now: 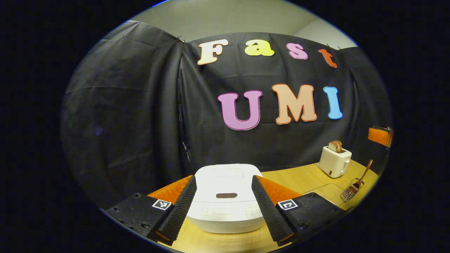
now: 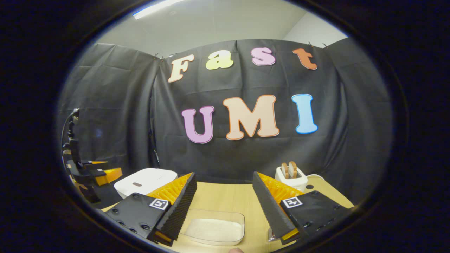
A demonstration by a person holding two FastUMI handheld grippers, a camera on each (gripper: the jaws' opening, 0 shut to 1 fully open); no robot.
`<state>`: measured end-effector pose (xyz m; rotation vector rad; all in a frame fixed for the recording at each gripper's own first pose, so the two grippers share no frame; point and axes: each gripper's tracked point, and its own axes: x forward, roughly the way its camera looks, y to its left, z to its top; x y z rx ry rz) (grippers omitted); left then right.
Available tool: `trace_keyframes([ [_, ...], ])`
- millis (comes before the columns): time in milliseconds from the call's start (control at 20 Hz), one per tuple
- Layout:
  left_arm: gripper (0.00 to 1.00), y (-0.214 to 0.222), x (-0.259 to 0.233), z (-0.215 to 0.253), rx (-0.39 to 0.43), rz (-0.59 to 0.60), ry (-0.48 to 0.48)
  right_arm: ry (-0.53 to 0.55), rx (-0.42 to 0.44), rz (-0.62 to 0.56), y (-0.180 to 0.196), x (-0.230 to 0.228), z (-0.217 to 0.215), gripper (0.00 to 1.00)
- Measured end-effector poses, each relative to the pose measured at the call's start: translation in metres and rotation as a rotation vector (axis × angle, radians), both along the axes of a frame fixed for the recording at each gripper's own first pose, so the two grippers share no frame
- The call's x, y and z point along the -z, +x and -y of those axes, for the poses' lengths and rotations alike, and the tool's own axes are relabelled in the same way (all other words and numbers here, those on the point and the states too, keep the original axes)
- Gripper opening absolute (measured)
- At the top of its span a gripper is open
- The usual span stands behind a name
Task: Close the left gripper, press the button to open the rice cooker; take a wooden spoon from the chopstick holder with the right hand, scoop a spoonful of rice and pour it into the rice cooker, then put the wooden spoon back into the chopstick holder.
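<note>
1. Black cloth is hung behind a wooden counter (image 1: 299, 175), on which a toaster (image 1: 334, 161) with bread is stood.
2. Left gripper (image 1: 223, 207) – jaws spread wide, nothing held – is framed around the closed white rice cooker (image 1: 225, 196).
3. Right gripper (image 2: 225, 207) – jaws wide apart, empty – is poised over a clear tray of rice (image 2: 214, 228).
4. Wooden spoon (image 1: 364, 174) is seen leaning in the wire chopstick holder (image 1: 351, 191), near the toaster.
</note>
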<state>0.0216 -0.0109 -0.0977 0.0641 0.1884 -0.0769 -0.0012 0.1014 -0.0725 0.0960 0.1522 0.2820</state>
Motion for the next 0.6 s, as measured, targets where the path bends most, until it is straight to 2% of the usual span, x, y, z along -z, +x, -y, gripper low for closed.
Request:
trace_keyframes([
  [150,0.93,-0.018,-0.024,0.002,-0.007,0.066,0.010,-0.004,0.016,0.032,-0.004,-0.005,-0.004,0.99],
  [600,0.94,-0.036,-0.064,0.013,0.017,0.140,-0.014,0.001,0.052,0.052,-0.003,-0.015,-0.006,0.99],
])
